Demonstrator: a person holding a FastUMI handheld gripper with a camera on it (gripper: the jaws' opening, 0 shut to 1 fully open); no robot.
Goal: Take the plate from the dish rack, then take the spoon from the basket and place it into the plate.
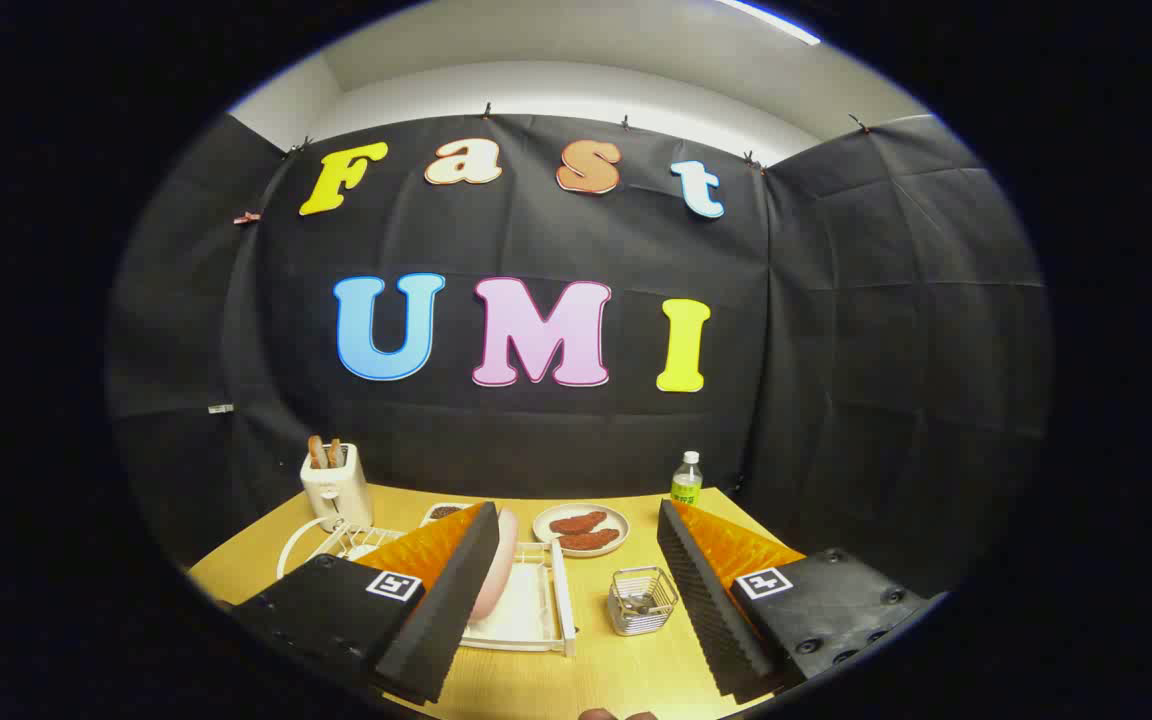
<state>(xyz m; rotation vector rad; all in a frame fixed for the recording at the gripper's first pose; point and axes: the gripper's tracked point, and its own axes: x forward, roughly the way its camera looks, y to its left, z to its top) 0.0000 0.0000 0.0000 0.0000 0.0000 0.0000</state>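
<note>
So this looks like the very start of the job, judging by how everything sits: the gripper (576, 590) is spread wide with nothing between its fingers, hovering above the near side of the wooden table (546, 680). The pink plate (496, 575) stands on edge in the white dish rack (536, 610), tucked right up against the inner side of the left finger from this angle, so a good chunk of it is covered and I can't tell which slot it sits in. The little wire basket (642, 600) is just to the right of the rack, between the two fingers and a bit ahead of them, and there's something metallic lying in the bottom that I'd guess is the spoon (639, 603), but it's too small to be sure. First step is the plate, so the next move probably calls for swinging left and down so the fingers straddle the plate's rim, then closing and lifting it straight up out of the rack. Farther back are a toaster (336, 485) with something sticking out of its slots, a round dish (581, 530) of reddish-brown food, a small bottle (687, 478), and a tray (444, 512) half hidden behind the left finger.
</note>
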